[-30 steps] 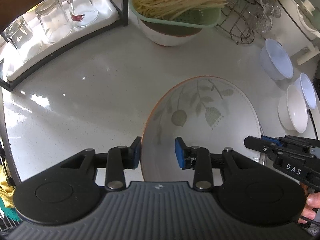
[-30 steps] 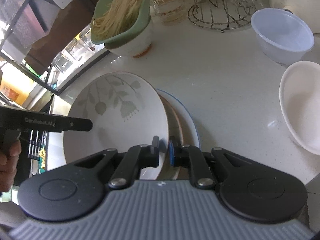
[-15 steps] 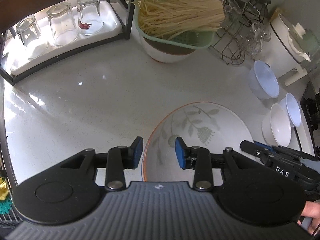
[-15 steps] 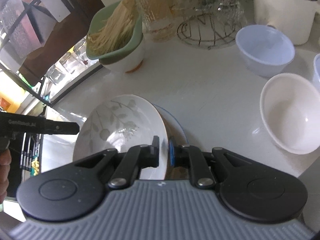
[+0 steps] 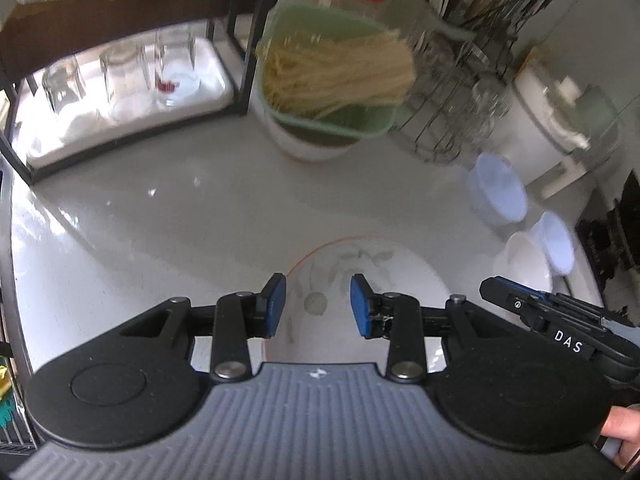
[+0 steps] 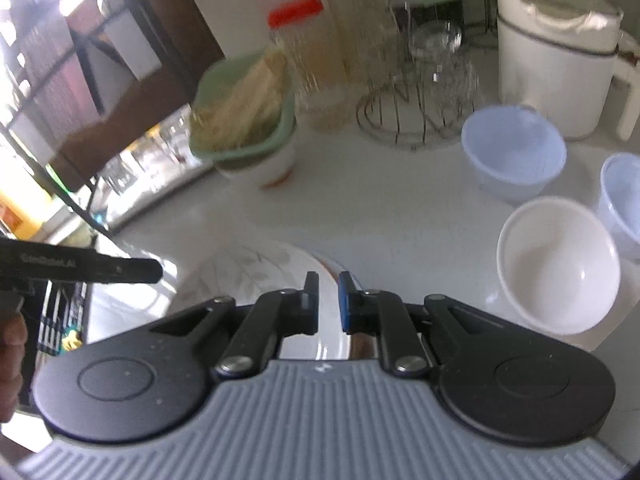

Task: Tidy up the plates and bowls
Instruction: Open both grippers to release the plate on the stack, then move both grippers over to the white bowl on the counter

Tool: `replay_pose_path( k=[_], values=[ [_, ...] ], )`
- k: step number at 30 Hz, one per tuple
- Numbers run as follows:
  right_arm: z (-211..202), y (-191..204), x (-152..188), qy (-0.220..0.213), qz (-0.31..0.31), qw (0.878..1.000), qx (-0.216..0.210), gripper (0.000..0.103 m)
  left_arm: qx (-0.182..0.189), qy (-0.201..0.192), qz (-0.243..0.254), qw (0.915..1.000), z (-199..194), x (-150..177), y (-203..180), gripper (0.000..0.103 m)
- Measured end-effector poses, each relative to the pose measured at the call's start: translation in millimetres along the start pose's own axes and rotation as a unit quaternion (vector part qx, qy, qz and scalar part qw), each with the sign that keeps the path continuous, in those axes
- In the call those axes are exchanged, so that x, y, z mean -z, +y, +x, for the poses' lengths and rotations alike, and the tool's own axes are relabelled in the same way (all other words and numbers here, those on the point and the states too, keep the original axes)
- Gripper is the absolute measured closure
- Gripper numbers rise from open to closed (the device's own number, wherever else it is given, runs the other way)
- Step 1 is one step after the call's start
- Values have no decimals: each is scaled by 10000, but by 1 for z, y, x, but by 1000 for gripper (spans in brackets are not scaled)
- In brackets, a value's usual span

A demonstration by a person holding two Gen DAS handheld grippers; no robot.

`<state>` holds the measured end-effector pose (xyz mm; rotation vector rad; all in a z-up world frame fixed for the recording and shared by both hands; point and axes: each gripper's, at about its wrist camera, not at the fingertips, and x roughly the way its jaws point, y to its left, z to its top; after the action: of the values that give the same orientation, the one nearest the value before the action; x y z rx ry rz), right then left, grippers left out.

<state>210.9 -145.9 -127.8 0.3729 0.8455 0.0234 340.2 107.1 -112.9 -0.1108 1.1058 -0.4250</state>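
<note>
A: What stands at the left edge of the worktop (image 5: 168,220)?

B: A black-framed rack (image 5: 240,40) with upturned glasses (image 5: 120,76) on a white tray. To its right, toward the back edge, a green colander of noodles (image 5: 336,80) sits on top of a white bowl (image 5: 304,144), with a red-lidded jar (image 6: 308,56) behind it and a wire stand (image 6: 416,120) holding glassware beside that.

A: And the left gripper (image 5: 318,306)?

B: Its blue pads are apart with nothing between them. It hangs above the leaf-patterned plate (image 5: 372,264), which lies near the front edge of the worktop.

A: Is that plate alone?

B: No. In the right wrist view the leaf-patterned plate (image 6: 248,268) rests on other plates (image 6: 332,268) whose rims peek out on its right side.

A: The right gripper (image 6: 328,300)?

B: Its fingers are close together, a narrow gap left, and they hover over the right rim of that stack. Whether they touch a rim, I cannot tell; the picture is blurred.

A: What is on the right?

B: A white bowl (image 6: 556,264) near the front right, a pale blue bowl (image 6: 516,152) behind it, and another pale blue bowl (image 6: 622,192) at the right edge. A white kettle (image 6: 556,48) stands in the back right corner.
</note>
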Motion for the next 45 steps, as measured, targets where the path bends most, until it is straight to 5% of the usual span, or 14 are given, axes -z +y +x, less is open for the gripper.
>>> replay_pose_path(
  k=[11, 21, 41, 43, 45],
  values=[
    [-62, 22, -18, -621, -105, 9979, -147, 89, 258, -745, 37, 9969, -61, 5, -22, 58],
    [-109, 20, -20, -973, -640, 9927, -327, 89, 81, -1213, 169, 9924, -95, 25, -56, 51],
    [-115, -60, -29, -1045, -681, 9922, -82, 89, -90, -975, 163, 9951, -54, 25, -135, 32],
    [-115, -70, -28, -989, -626, 9931, -33, 86, -23, -886, 157, 9959, -45, 21, -143, 26],
    [-115, -82, -26, -959, -492, 9942, 2, 58, 35, -829, 198, 9964, -38, 19, -151, 25]
  ],
)
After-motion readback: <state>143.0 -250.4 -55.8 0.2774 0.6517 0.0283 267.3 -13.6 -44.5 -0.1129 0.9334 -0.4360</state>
